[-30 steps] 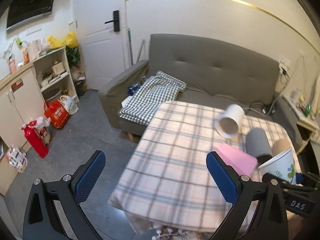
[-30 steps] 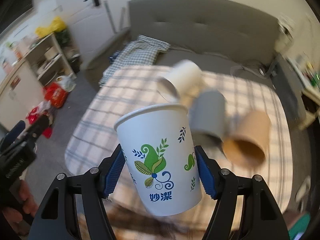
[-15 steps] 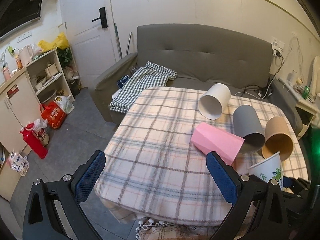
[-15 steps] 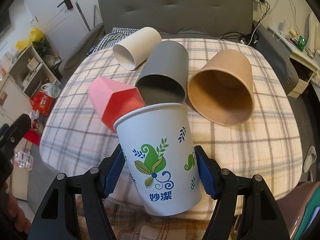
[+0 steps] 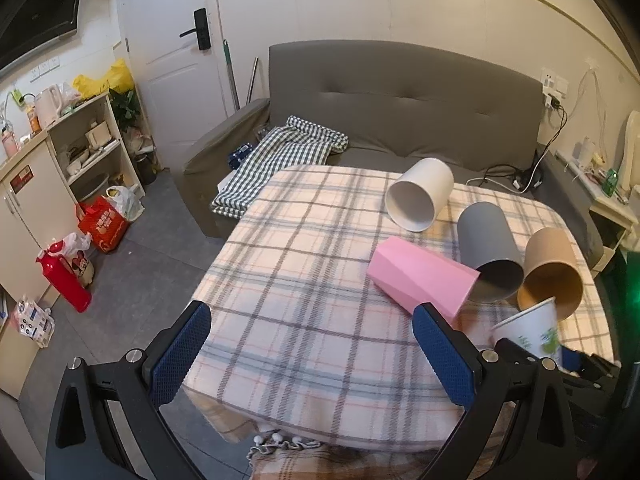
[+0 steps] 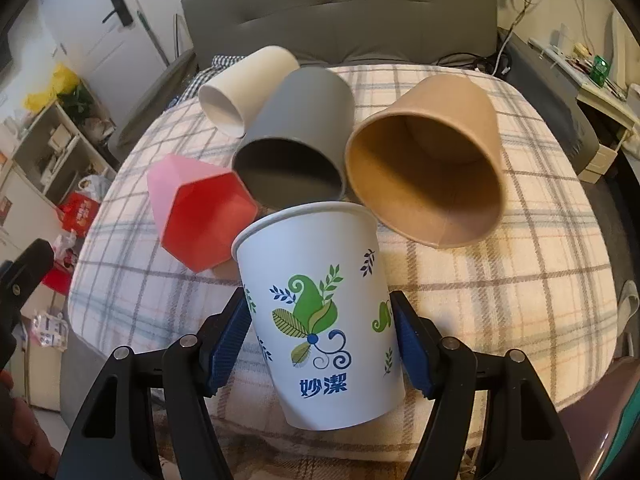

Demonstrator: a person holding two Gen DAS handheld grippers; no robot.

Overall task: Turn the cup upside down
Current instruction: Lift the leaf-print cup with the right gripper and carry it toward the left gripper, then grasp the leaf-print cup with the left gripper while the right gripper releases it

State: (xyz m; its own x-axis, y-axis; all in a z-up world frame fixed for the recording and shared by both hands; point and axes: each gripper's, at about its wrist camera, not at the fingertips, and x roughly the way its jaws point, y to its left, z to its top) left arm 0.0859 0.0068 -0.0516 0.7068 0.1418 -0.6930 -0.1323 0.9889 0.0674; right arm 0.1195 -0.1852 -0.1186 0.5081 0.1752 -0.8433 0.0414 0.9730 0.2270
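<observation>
Right wrist view: right gripper (image 6: pixel 320 340) clamped on printed paper cup (image 6: pixel 320 312) at mid-wall; light, crushable, so squeeze gently. Left gripper (image 5: pixel 308 354) spread, empty.

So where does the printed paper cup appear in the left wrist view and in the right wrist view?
Left wrist view: the printed paper cup is at the lower right edge, partly hidden behind the left claw.
Right wrist view: it fills the lower centre, clamped in the right claw.
Shared landmark: the brown cup lying just beyond it.
</observation>
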